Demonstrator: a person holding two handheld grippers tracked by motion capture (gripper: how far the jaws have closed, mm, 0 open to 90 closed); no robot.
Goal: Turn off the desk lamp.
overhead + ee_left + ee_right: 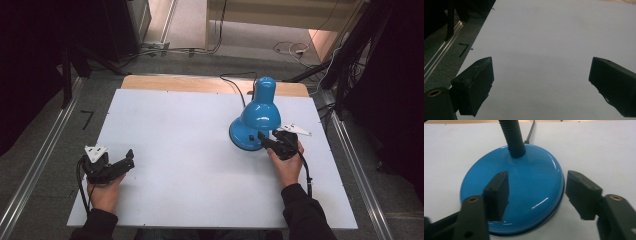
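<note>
A white tabletop (pixel 190 150) stands on grey carpet, dark curtains at both sides. The right hand-held gripper (pixel 264 140) sits at the near edge of the blue desk lamp's base (pixel 524 187), its jaws spread apart with nothing pinched; one jaw hangs over the base, the other just off its rim above the tabletop. The blue desk lamp (pixel 257 117) stands right of centre toward the far side, shade bent down over the base, its cord (pixel 235 85) running off the back. The left hand-held gripper (pixel 122 162) rests at the near left, well apart from the lamp, jaws wide open over bare surface.
</note>
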